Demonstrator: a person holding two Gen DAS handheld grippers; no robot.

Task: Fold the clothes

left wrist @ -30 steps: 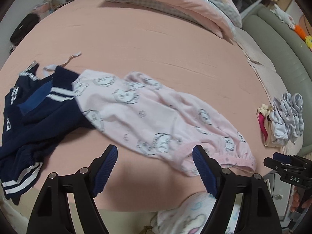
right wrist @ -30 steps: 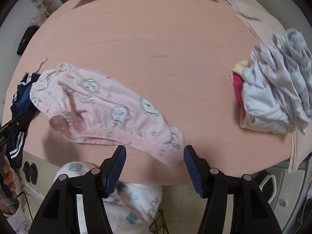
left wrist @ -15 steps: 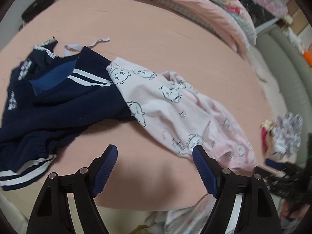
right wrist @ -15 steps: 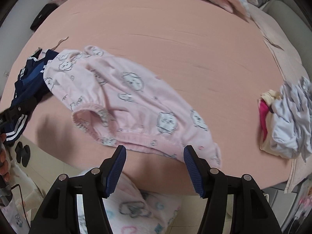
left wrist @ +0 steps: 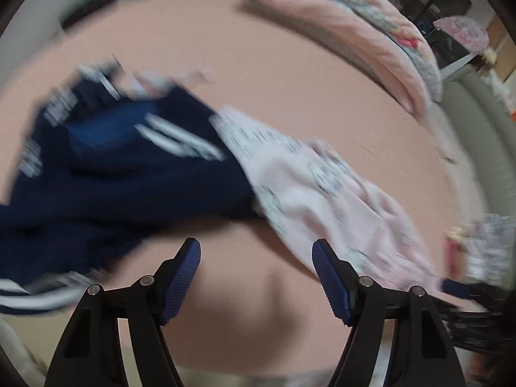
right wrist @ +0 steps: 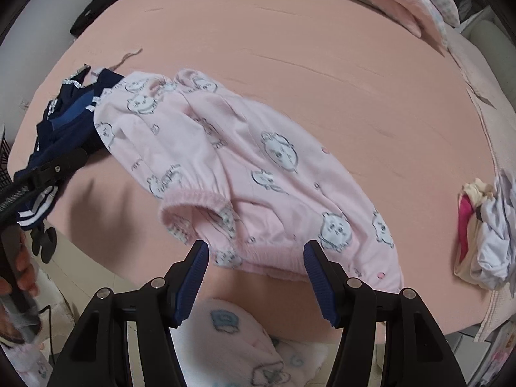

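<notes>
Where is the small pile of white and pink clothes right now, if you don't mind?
In the right wrist view, the pile sits at the bed's right edge, apart from the pink pyjama trousers.

No words, brands or numbers can be read in either view. The pink pyjama trousers (right wrist: 245, 174) carry only printed cartoon animal faces, no lettering. The white marks on the navy garment (left wrist: 106, 174) may be lettering, but motion blur makes them unreadable.
</notes>
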